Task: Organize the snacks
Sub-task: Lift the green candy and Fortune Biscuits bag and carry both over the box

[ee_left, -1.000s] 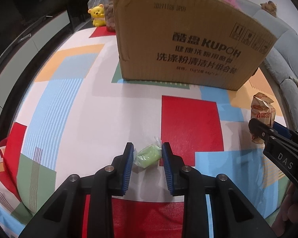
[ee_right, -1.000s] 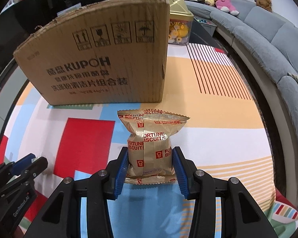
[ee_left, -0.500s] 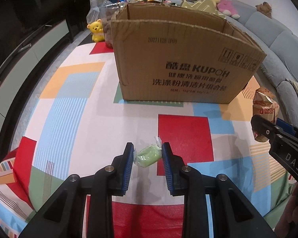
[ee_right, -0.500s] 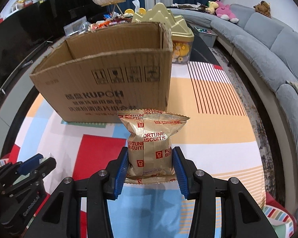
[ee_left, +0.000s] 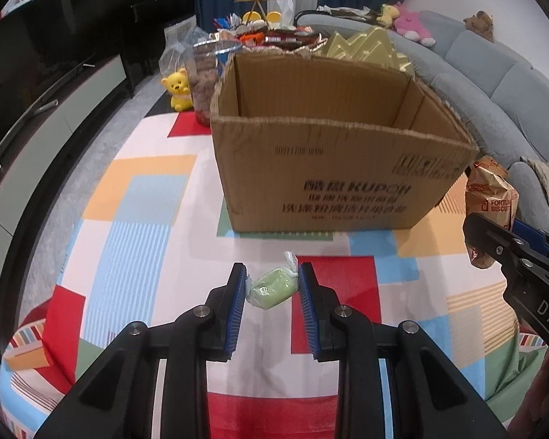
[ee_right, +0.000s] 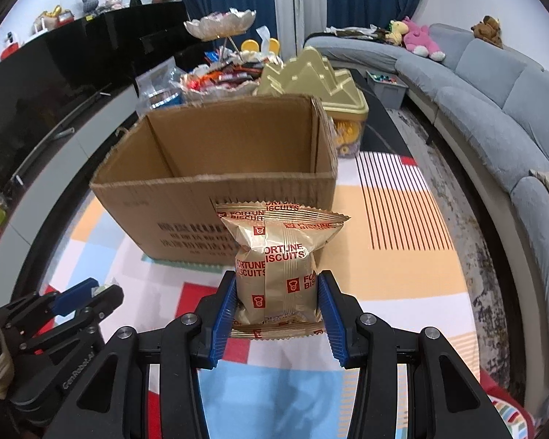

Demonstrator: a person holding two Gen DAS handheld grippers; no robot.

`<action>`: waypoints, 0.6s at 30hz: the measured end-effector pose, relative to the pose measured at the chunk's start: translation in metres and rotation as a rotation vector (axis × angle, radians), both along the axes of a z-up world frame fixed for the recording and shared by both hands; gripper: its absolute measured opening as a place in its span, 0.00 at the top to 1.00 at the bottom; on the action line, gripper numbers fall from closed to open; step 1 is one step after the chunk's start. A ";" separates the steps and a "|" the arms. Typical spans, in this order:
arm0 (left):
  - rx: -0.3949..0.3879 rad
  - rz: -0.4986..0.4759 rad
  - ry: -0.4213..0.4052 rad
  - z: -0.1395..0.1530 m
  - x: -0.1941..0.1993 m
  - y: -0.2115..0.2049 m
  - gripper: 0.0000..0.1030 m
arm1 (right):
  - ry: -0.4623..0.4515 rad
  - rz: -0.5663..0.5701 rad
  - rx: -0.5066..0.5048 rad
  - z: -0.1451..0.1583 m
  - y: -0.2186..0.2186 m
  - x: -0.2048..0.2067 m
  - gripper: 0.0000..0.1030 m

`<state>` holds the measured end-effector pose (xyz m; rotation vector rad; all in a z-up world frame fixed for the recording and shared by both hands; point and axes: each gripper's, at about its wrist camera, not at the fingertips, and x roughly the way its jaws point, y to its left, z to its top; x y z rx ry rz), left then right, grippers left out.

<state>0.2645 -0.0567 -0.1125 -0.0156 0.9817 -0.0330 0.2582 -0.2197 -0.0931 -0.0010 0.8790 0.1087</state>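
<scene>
My left gripper [ee_left: 272,285] is shut on a small green wrapped candy [ee_left: 272,288], held above the colourful tablecloth. My right gripper [ee_right: 276,291] is shut on a gold Fortune Biscuits packet [ee_right: 278,267], which stands upright between the blue pads. An open brown cardboard box [ee_left: 333,168] stands ahead of both; its inside looks bare as far as I can see. In the left wrist view the right gripper [ee_left: 494,234] and the biscuit packet [ee_left: 490,197] show at the right edge. In the right wrist view the left gripper [ee_right: 88,292] sits low at the left.
Behind the box [ee_right: 216,161] stand a gold pyramid-lidded container [ee_right: 311,80], a tiered dish of sweets [ee_right: 219,25], a clear jar [ee_left: 208,77] and a yellow bear toy [ee_left: 179,89]. A grey sofa [ee_right: 494,109] curves along the right. The patterned tablecloth [ee_left: 135,212] covers the table.
Both grippers have risen with their snacks, so the box's open top and inner walls have come into view. Neither grip has changed.
</scene>
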 end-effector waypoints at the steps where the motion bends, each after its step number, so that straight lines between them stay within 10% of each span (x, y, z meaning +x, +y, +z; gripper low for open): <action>1: -0.001 -0.002 -0.004 0.003 0.001 0.000 0.72 | -0.005 0.001 0.002 0.002 0.001 0.001 0.56; 18: -0.008 -0.027 -0.096 0.054 0.034 -0.002 0.72 | -0.078 0.016 0.022 0.037 0.006 0.020 0.56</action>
